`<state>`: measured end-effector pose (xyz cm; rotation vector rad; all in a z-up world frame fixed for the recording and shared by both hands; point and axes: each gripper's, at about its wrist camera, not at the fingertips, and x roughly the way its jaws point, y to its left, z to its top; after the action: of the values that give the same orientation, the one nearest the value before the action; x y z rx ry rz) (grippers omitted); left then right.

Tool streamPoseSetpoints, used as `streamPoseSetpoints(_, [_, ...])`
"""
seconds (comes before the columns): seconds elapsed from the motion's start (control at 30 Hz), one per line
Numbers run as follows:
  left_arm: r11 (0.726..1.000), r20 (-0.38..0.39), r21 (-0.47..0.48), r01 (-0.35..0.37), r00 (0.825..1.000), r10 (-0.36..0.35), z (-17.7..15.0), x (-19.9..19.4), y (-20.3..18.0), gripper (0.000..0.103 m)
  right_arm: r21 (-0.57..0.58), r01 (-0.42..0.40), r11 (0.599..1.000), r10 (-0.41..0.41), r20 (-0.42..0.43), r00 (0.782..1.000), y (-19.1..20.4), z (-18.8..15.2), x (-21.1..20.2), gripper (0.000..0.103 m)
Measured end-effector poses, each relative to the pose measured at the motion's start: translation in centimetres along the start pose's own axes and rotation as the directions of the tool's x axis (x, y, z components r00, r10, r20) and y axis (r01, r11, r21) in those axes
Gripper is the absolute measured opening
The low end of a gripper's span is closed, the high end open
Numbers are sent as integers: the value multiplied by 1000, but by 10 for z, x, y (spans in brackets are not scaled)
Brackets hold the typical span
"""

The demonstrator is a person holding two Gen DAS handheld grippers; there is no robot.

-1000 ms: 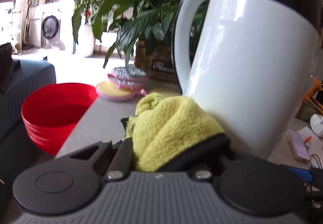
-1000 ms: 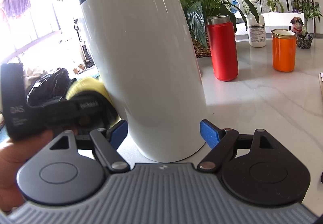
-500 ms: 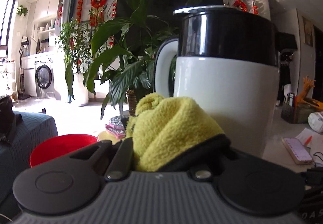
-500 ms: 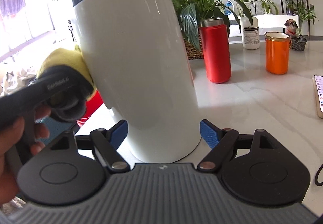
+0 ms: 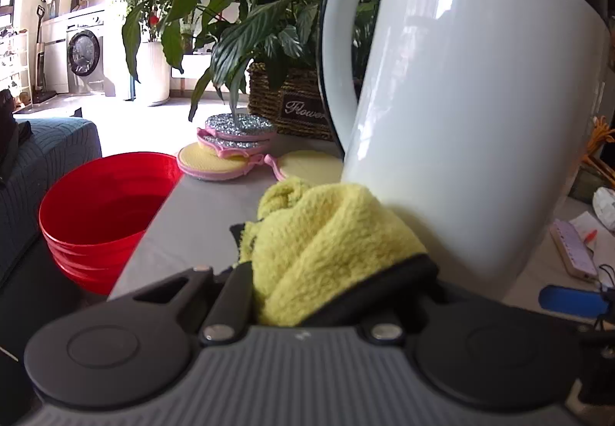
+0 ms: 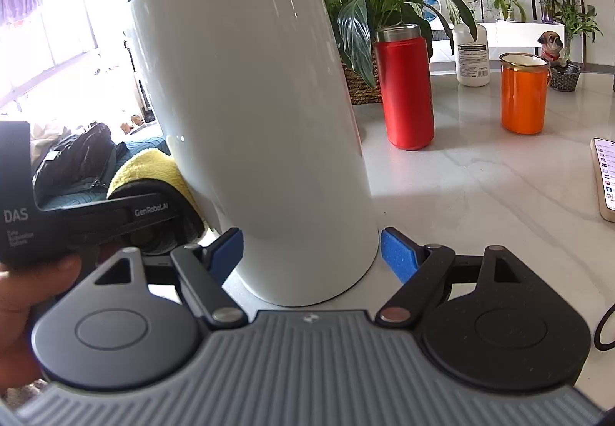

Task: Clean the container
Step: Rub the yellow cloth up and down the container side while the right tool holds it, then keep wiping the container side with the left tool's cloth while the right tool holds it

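Left wrist view: the tall white glossy container with a black band around its top and a curved white handle (image 5: 472, 110) stood on the pale grey tabletop (image 5: 200, 218), filling the right half of the view, its handle turned toward the leafy potted plant in a woven basket (image 5: 284, 95). Its white wall looked smooth and shiny, with window reflections on it. The left gripper (image 5: 307, 260) was clenched on a fluffy yellow microfibre cloth (image 5: 323, 241), bunched between its black fingers; the cloth lay against the lower part of the container's wall. A round red plastic basin (image 5: 96, 210) sat below the table edge at left, and pink-edged round scouring pads (image 5: 230, 145) lay stacked beyond the cloth.

Right wrist view: the same container (image 6: 246, 110) stood upright on the white marbled counter (image 6: 480, 203), just ahead of the right gripper (image 6: 311, 251). The blue-padded fingers (image 6: 398, 253) were spread wide on either side of its base; whether the pads pressed on the wall could not be told. At left, a hand (image 6: 23, 291) held the left gripper with the yellow cloth against the container's side. A red cylindrical flask with a steel lid (image 6: 405, 87) and an orange cup (image 6: 522, 95) stood well behind.
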<state>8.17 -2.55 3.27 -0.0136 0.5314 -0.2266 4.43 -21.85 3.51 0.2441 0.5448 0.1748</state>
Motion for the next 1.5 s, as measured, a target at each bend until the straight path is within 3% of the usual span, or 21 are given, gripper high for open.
streamPoseSetpoints(0.1, [999,68,44,-24,997,21,0,-15,-11,8,-2,0,1000,0,-1,1000,0,0,0,81])
streamPoseSetpoints(0.23, [998,221,53,-27,975,14,6,-41,-18,8,-3,-4,1000,4,1,1000,0,0,0,81])
streamPoseSetpoints(0.33, [999,363,31,10,932,-21,9,-64,-16,8,-5,-7,1000,7,4,1000,1,0,-1,81])
streamPoseSetpoints(0.4, [999,446,41,28,894,-43,12,-76,-18,8,-5,-8,1000,8,6,1000,1,0,-1,81])
streamPoseSetpoints(0.43, [998,500,53,40,864,-61,13,-85,-18,8,-5,-9,1000,9,7,1000,1,0,-2,81])
streamPoseSetpoints(0.47, [997,529,64,47,845,-74,14,-89,-18,8,-4,-9,1000,9,8,1000,1,0,-2,81])
streamPoseSetpoints(0.53, [996,549,78,45,832,-81,13,-94,-20,8,-5,-10,1000,10,11,1000,1,0,-2,81])
streamPoseSetpoints(0.6, [997,522,78,25,851,-63,12,-90,-22,8,-5,-7,1000,7,12,1000,1,0,-2,81])
streamPoseSetpoints(0.7, [998,410,58,14,911,-36,10,-76,-19,8,-3,-6,1000,6,5,1000,1,0,-1,81])
streamPoseSetpoints(0.73, [998,330,55,3,944,-21,11,-60,-18,8,-4,-7,1000,7,3,1000,1,0,0,81])
streamPoseSetpoints(0.77, [998,265,60,-5,964,-11,9,-50,-18,8,-8,-9,1000,9,2,1000,2,-1,0,81])
streamPoseSetpoints(0.83, [998,143,65,-22,990,12,6,-22,-14,8,-13,-13,1000,13,0,1000,4,-1,0,81])
streamPoseSetpoints(0.97, [998,32,62,-32,999,30,-5,-2,-13,8,-16,-16,1000,16,0,1000,5,-2,0,81])
streamPoseSetpoints(1.1, [998,19,57,-21,1000,20,0,-4,-8,8,-10,-14,1000,14,-1,1000,3,-1,-1,81])
streamPoseSetpoints(1.13, [998,71,53,-21,997,17,1,-12,-8,8,-10,-14,1000,14,0,1000,3,-1,-1,81])
streamPoseSetpoints(1.2, [999,182,49,-20,983,11,4,-27,-9,8,-10,-14,1000,14,1,1000,2,-1,-1,81])
streamPoseSetpoints(1.23, [998,268,61,-27,963,9,7,-40,-13,8,-10,-14,1000,14,1,1000,2,0,-1,81])
streamPoseSetpoints(1.33, [997,457,73,-5,889,-29,13,-70,-19,8,-10,-16,1000,16,6,1000,2,0,-2,81])
streamPoseSetpoints(1.43, [994,568,90,59,817,-100,15,-90,-17,8,-10,-15,1000,15,8,1000,3,0,-2,81])
streamPoseSetpoints(1.5, [993,572,108,53,813,-106,15,-92,-21,8,-9,-13,1000,13,7,1000,2,0,-1,81])
